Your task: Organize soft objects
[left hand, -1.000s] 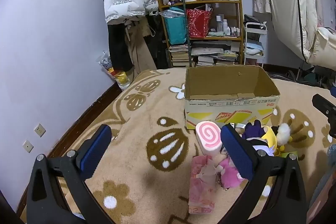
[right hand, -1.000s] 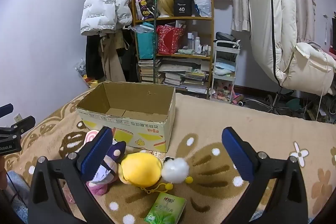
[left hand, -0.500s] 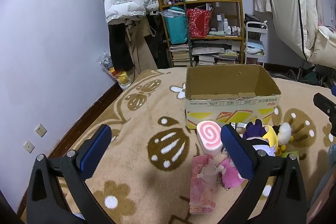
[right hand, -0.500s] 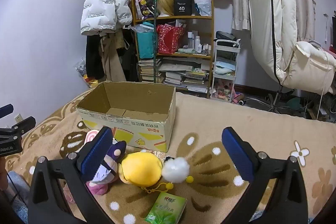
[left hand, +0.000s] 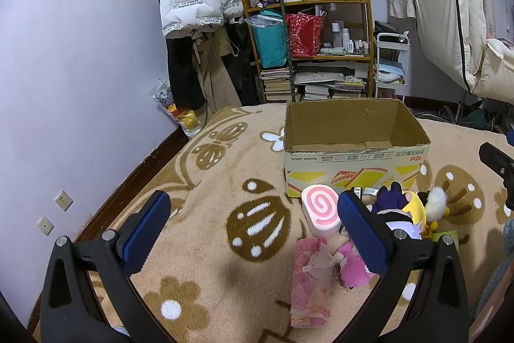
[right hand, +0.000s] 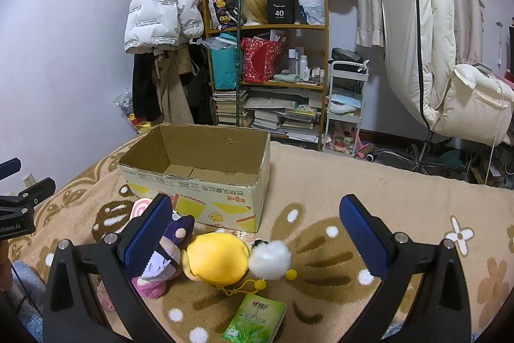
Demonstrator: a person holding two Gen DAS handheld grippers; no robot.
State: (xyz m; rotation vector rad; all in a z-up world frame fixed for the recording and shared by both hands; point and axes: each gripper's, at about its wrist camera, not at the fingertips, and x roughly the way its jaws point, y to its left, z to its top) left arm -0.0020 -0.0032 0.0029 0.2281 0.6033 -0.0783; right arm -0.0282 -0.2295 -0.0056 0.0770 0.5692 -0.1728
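An open, empty cardboard box [left hand: 355,163] [right hand: 199,182] stands on the beige patterned blanket. In front of it lie a pink swirl roll plush [left hand: 321,209], a purple-and-pink doll [right hand: 167,256], a yellow round plush [right hand: 218,257] with a white pompom [right hand: 270,259], a pink tissue pack [left hand: 310,282] and a green tissue pack [right hand: 257,322]. My left gripper [left hand: 250,227] is open and empty, above the blanket left of the toys. My right gripper [right hand: 257,230] is open and empty, hovering over the yellow plush.
A cluttered bookshelf [right hand: 270,79], hanging coats [right hand: 160,8] and a white cart [right hand: 345,105] stand behind the bed. A white padded chair [right hand: 449,79] is at the right. The wall runs along the blanket's left edge [left hand: 135,182].
Both views have drifted very slightly; the grippers stay open and the objects have not moved.
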